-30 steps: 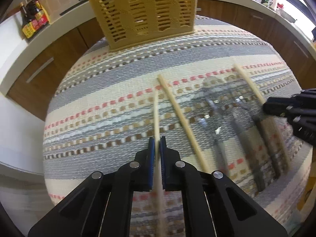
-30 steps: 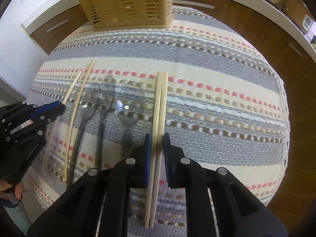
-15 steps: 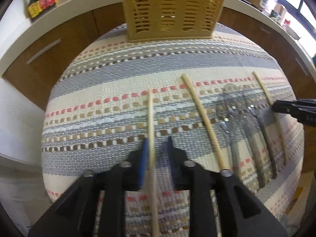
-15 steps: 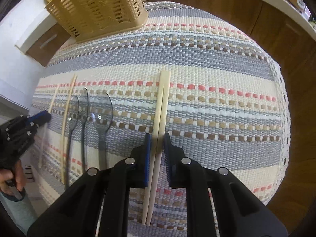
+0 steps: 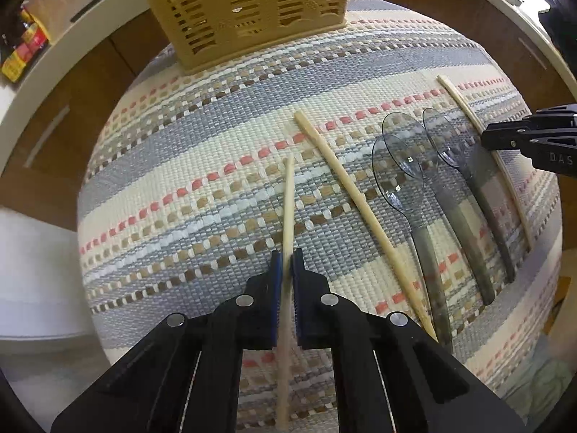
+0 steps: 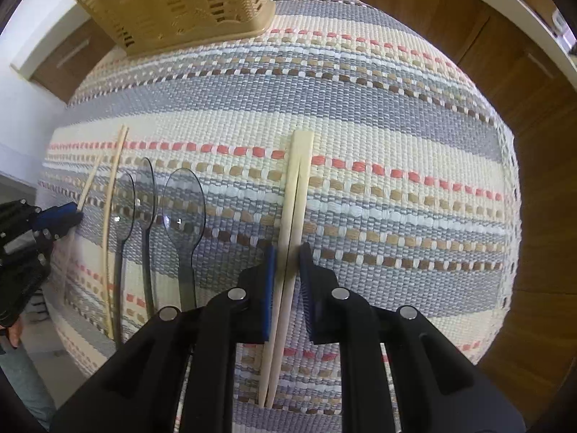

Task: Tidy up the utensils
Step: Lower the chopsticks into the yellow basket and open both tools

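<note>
Left tool [image 5: 286,267]: clamped on single chopstick [image 5: 287,209] above striped cloth [image 5: 202,166]. Right tool [image 6: 287,263]: gripped chopstick pair [image 6: 297,187]. Loose chopstick [image 5: 346,187] and three clear spoons [image 5: 400,176] lay between them on cloth. Slotted basket [image 5: 245,11] stood at far edge.

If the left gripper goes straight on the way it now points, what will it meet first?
The left gripper, shut on a single chopstick, points steeply down at the striped woven mat. Bare mat lies ahead, so it probably meets the mat first; depth is unclear.
</note>
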